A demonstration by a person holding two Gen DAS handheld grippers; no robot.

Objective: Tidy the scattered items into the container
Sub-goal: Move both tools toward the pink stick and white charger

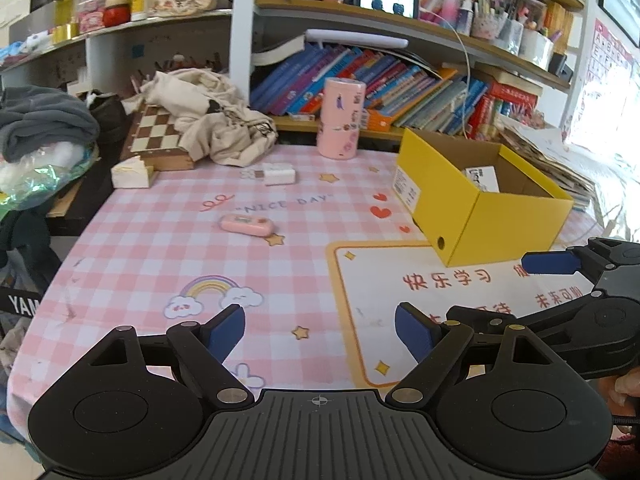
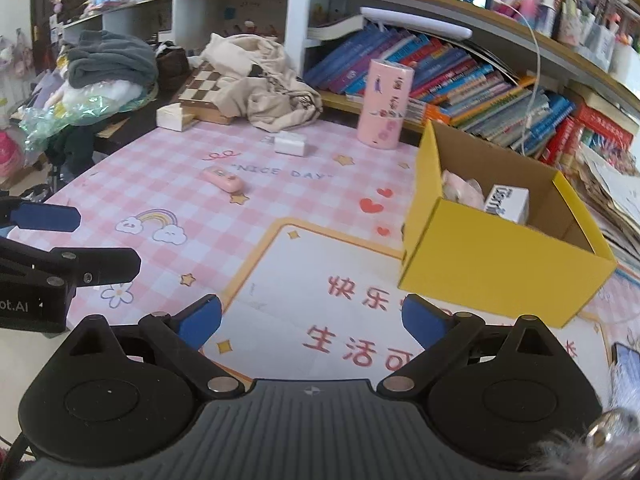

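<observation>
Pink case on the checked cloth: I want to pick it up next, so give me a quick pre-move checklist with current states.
1. Left gripper open and empty: ok.
2. Right gripper open and empty: ok.
3. Pink case lying free on the cloth, nothing touching it: ok.
4. Path from the left gripper to the case free of objects: ok.
5. Yellow box open on top, with room beside the white carton already inside: ok.
6. Whether the case lid is latched: cannot tell.

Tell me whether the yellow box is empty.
Not empty. The right wrist view shows a small white box and something pale pink inside the open yellow box.
</observation>
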